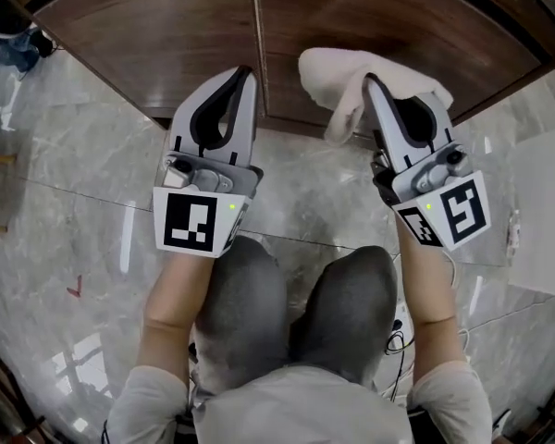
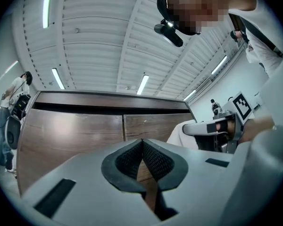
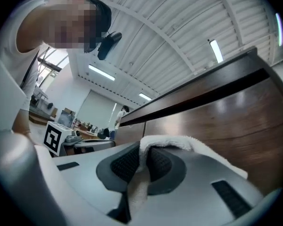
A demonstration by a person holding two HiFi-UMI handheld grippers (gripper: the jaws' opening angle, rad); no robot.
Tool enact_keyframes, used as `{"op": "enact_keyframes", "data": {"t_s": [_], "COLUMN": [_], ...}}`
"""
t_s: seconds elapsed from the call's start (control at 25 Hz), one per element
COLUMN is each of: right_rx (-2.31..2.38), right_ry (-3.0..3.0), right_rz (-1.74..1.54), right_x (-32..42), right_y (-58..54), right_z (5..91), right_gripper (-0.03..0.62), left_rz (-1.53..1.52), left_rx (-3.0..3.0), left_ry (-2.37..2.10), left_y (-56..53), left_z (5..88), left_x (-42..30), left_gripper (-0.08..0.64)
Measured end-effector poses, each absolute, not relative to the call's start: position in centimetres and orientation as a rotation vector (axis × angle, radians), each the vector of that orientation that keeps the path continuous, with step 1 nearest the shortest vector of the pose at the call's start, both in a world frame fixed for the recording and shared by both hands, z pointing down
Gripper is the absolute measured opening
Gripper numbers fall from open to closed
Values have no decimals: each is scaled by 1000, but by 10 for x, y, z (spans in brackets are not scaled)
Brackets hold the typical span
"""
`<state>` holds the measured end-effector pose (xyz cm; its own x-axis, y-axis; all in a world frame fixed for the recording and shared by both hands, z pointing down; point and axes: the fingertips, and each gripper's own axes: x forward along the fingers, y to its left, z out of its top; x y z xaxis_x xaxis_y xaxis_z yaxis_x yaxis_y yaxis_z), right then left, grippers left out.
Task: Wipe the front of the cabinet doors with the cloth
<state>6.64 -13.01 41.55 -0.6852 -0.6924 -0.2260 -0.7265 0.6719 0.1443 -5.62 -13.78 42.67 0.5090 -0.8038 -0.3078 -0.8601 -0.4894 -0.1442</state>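
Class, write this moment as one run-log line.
right gripper: shut on cloth | cloth: at right cabinet door | left gripper: shut, empty

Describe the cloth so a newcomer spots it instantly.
Find the dark wooden cabinet across the top of the head view, then its right door. Low in front of that door is the cloth, pinched in the right tongs: the only white, fluffy thing there.

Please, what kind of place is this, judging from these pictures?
Probably a large workshop or lab hall, not a home: a ribbed white ceiling with strip lights, a polished stone-like floor, and another person standing far beyond the wooden cabinet doors.
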Motion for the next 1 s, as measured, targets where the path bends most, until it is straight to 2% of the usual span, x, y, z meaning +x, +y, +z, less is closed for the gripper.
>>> {"op": "enact_keyframes", "data": {"t_s": [0.44,0.8,1.0], "right_rx": [-1076,-1238,-1275], "right_ry": [2906,2862,2854], "right_rz": [376,436,460], "right_x": [-34,-29,-2], "right_y": [-190,-210,-207], "right_z": [453,455,454], "right_gripper": [52,52,52], "left_rz": [275,302,291], "left_rx": [-2484,-2512,-2518], "left_ry": [1418,1403,1388], "left_y": [-145,-151,-147], "left_z": [441,447,446], "left_x": [-93,-100,-83], "left_gripper": [17,17,17]}}
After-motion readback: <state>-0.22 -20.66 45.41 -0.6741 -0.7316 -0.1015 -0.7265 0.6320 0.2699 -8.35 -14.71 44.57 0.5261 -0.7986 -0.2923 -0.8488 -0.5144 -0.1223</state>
